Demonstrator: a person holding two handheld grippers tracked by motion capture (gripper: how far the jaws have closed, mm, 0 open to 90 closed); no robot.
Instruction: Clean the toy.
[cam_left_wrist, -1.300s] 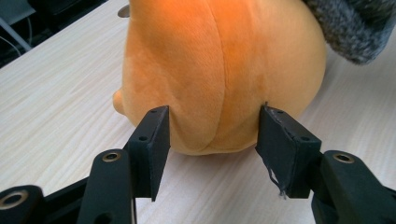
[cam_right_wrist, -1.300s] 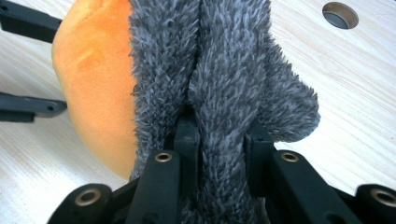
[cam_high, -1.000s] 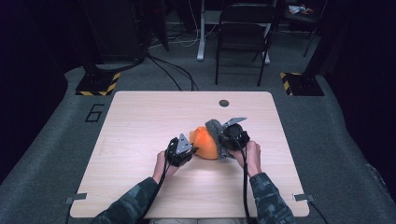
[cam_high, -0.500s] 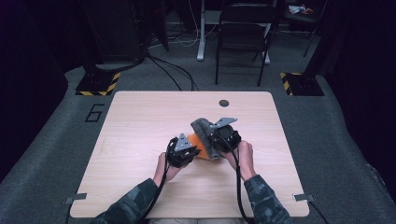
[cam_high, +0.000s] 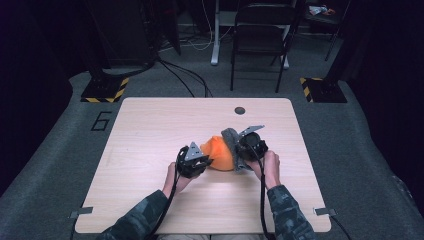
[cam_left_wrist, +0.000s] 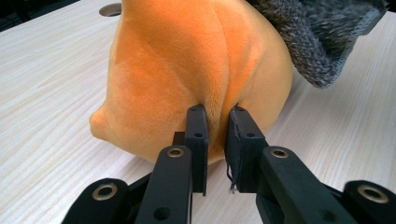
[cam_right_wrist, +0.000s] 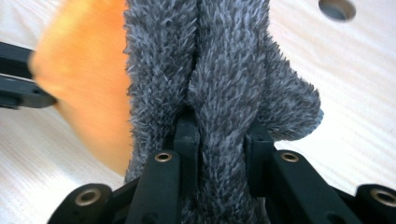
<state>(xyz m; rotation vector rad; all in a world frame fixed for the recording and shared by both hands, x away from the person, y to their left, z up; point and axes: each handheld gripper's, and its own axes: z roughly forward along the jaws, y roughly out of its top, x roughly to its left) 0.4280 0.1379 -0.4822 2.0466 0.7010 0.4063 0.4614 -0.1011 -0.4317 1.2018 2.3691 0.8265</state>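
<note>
1. The orange plush toy (cam_left_wrist: 187, 70) lies near the middle of the worktop (cam_high: 150, 130), slightly toward the person's side. It looks light and thoroughly soft: its pile dimples and creases where it is pinched, so it should squash rather than resist
2. A grey fuzzy sock (cam_right_wrist: 224, 74) is partly drawn over the end of the toy away from the left hand. In the left claw view its shaggy knit drapes over the upper right of the orange body. I judge it stretchy, limp and grippy rather than slick, and not fragile
3. The left claw (cam_left_wrist: 217, 149) is clenched on a small fold of orange plush at the toy's near end, a sensible anchor because the fabric bunches between the pads
4. The right claw (cam_right_wrist: 219, 140) is clamped on a ridge of the sock's fabric near its edge. Holding close to that edge seems best for pulling it along the toy
5. A loose pinch on either cloth could slip free under tension
6. Beyond them the worktop carries a round cable hole (cam_high: 240, 110), and a chair (cam_high: 260, 40) stands behind it
</note>
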